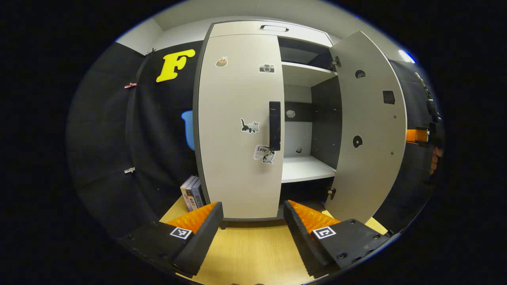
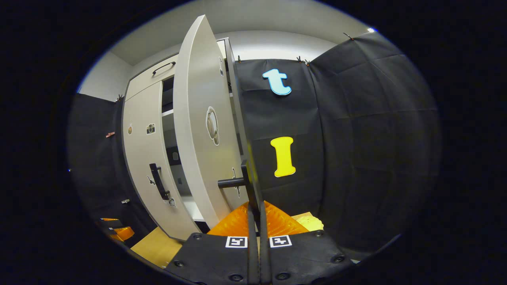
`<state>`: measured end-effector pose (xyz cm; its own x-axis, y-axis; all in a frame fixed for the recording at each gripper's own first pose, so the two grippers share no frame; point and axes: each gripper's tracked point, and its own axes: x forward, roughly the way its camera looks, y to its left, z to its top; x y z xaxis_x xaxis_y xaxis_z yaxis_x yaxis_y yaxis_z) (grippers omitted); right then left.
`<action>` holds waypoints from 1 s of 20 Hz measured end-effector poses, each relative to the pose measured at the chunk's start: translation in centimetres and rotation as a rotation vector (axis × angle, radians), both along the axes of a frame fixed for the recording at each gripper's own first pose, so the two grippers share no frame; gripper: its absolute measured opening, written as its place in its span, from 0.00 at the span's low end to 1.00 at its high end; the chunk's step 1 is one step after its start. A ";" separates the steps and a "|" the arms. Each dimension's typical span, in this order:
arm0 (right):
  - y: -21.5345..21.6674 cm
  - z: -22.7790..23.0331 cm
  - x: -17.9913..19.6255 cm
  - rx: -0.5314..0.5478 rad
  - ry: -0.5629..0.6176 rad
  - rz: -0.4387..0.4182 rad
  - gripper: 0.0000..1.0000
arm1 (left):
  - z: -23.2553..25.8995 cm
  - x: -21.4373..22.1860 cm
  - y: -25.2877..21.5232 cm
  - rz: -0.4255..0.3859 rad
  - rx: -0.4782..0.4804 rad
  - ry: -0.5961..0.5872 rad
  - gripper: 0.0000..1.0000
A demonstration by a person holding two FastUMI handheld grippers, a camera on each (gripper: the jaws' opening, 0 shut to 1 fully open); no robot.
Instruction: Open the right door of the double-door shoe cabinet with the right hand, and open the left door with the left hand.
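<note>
Right door (image 1: pixel 366 126) swung open at right of left gripper view, its upright handle (image 2: pixel 250 186) pinched between the closed right gripper (image 2: pixel 256 221), left door (image 1: pixel 239 126) shut, its vertical handle (image 1: pixel 274 125) above the wide-open, empty left gripper (image 1: pixel 253 221).

Right door (image 1: pixel 366 130) ajar, left door (image 1: pixel 237 126) shut

Bright overhead light, sharp focus (edges bowed by fisheye distortion).
</note>
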<state>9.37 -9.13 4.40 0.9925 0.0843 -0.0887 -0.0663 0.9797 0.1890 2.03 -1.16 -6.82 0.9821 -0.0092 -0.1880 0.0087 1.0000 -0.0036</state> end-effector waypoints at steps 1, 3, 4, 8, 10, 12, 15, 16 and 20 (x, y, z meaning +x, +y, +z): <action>-0.1 0.1 -0.4 0.002 -0.005 -0.004 0.08 | 0.0 -0.1 0.1 0.004 -0.012 -0.001 0.95; -0.5 -0.1 -2.0 0.011 0.000 -0.005 0.08 | 0.0 -0.3 0.2 0.003 -0.036 0.001 0.95; -1.2 -0.4 -2.6 0.006 0.008 -0.025 0.08 | 0.1 -0.4 0.2 0.000 -0.039 0.000 0.95; -2.8 -0.2 -5.1 0.030 0.011 -0.121 0.06 | 0.4 -0.7 0.4 -0.027 -0.015 -0.013 0.95; -3.5 -0.5 -6.3 0.068 0.015 -0.192 0.10 | 0.7 -0.8 0.3 -0.051 -0.018 -0.023 0.95; -2.0 -1.4 -8.0 0.135 0.028 -0.214 0.14 | 0.8 -1.0 0.3 -0.075 -0.026 -0.032 0.95; 0.1 -3.5 -10.1 0.169 0.063 -0.255 0.54 | 1.4 -1.4 0.5 -0.097 -0.041 -0.050 0.95; 1.0 -4.1 -10.6 0.166 0.065 -0.255 0.46 | 1.7 -1.5 0.7 -0.102 -0.044 -0.063 0.95; 4.4 -7.2 -12.5 0.120 0.118 -0.216 0.87 | 3.3 -0.9 1.4 -0.108 -0.035 -0.104 0.95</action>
<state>-3.10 -4.74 -2.85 0.9719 -0.1118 -0.2072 0.1716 0.9389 0.2983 1.11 0.26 -3.56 0.9892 -0.1206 -0.0828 0.1183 0.9925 -0.0319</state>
